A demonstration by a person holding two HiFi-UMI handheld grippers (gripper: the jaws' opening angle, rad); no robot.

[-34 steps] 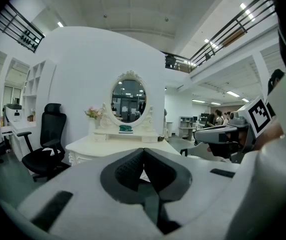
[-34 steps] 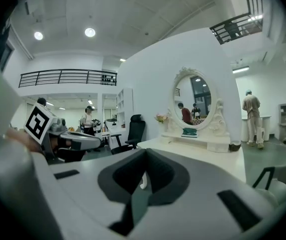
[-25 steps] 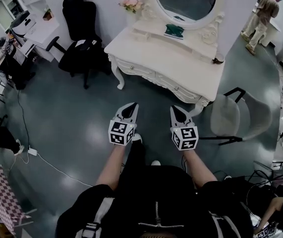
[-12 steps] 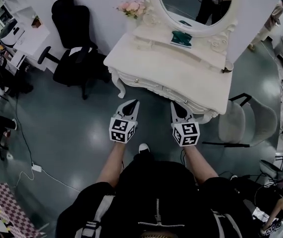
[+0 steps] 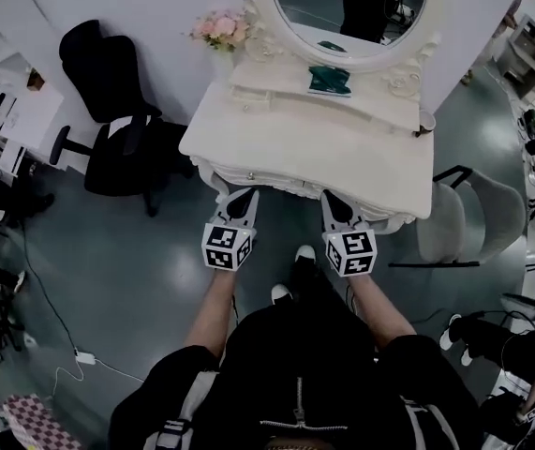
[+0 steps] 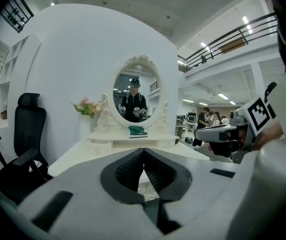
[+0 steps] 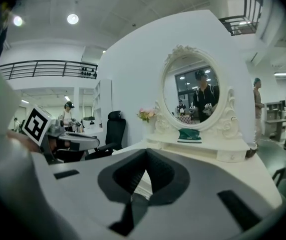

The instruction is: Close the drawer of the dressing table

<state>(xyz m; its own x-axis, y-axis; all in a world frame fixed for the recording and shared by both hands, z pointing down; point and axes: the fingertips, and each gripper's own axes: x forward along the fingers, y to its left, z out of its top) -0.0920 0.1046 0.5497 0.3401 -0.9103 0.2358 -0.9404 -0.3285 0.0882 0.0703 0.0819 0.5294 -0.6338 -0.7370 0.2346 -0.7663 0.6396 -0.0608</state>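
The white dressing table (image 5: 304, 148) stands straight ahead under its oval mirror (image 5: 347, 7). Its drawer fronts lie mostly hidden beneath the tabletop's front edge; one small knob (image 5: 251, 175) shows at the left. My left gripper (image 5: 246, 195) is shut and empty, its tip just at the table's front edge. My right gripper (image 5: 331, 198) is level with it, also shut with nothing in it. In the left gripper view the closed tips (image 6: 143, 150) point at the table (image 6: 97, 154). In the right gripper view the closed tips (image 7: 146, 151) do the same.
A black office chair (image 5: 108, 111) stands left of the table and a grey chair (image 5: 468, 218) right of it. On the table are pink flowers (image 5: 215, 28), a green item (image 5: 329, 81) and a small cup (image 5: 424, 120). Cables lie on the floor at the left.
The person has walked up to the table with both grippers held out shut. The table has come nearer, and its front edge now reaches both gripper tips.
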